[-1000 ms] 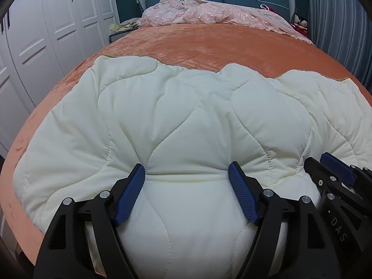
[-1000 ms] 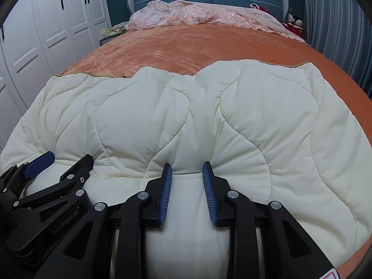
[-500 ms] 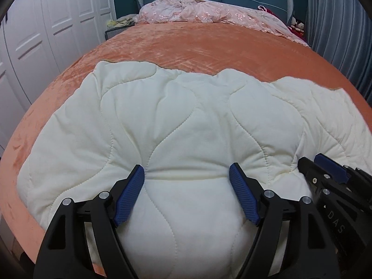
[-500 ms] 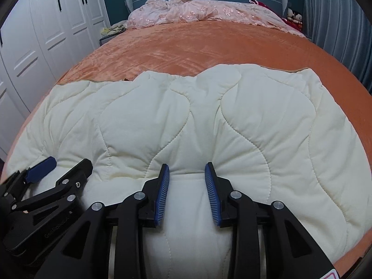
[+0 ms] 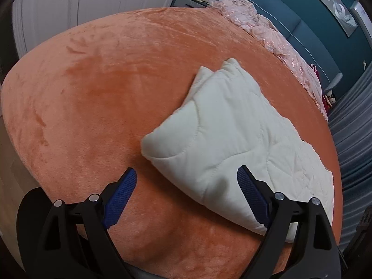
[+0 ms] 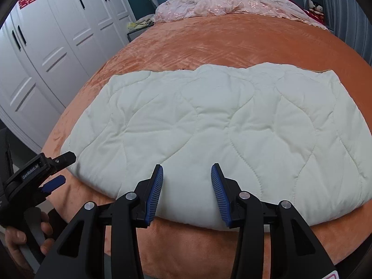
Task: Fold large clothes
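A: Quilt (image 5: 232, 144) status, left wrist view?
B: Folded on the orange bed cover (image 5: 104, 93). Left gripper (image 5: 186, 193) jaws have just been opening, wide and empty, at the quilt's corner.

A: Right wrist view?
B: Right gripper (image 6: 187, 193) jaws have just been opening; apparently clear of the quilt's near edge.

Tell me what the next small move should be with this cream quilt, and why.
Probably bring the left gripper to the quilt's left end. Both grippers have just been opening; the right gripper grips nothing. The quilt lies as a long band across the orange bed cover, so another fold seems due.
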`<state>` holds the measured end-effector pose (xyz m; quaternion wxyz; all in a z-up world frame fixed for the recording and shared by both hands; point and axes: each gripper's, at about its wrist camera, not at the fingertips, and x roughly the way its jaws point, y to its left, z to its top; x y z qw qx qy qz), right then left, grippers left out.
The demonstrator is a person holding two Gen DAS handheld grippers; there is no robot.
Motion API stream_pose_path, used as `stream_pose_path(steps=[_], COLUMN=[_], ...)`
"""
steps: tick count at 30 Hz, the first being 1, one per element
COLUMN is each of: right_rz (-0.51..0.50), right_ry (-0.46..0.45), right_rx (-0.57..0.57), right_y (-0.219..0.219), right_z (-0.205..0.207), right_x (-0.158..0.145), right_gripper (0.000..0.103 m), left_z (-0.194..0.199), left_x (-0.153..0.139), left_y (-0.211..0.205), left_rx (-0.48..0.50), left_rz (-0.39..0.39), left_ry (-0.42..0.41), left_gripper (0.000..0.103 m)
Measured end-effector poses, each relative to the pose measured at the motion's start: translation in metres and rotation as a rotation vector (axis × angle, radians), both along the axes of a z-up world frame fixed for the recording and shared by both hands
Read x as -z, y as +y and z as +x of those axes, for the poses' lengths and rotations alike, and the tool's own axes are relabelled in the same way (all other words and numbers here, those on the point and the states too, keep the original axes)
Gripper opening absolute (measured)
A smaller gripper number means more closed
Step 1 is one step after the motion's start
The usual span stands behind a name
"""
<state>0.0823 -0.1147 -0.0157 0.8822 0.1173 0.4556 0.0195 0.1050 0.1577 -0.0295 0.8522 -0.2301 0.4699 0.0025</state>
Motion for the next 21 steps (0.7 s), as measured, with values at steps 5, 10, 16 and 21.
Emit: stream_pose_path(steps=[5, 10, 16, 21], right_rz=[-0.057, -0.056, -0.048, -0.03], right_ry=[0.036, 0.063, 0.083, 0.096], right_rx=[-0.023, -0.019, -0.016, -0.013], right_y=[0.011, 0.005, 0.004, 0.001], right_z=[0.003, 0.005, 0.01, 0.017], right_x=[0.01, 0.019, 0.029, 0.034], right_gripper=[0.032, 0.026, 0.025, 0.025], left_z=[0.006, 0.012, 0.018, 0.025], left_x=[0.017, 0.022, 0.026, 0.018], left_y=[0.001, -0.014, -0.026, -0.044], left_rx=[0.021, 0.058, 0.083, 0.138], left_rz=[-0.094, -0.073, -0.063, -0.059], left_ry=[0.054, 0.056, 0.058, 0.054], left_gripper=[0.086, 0.086, 0.086, 0.07])
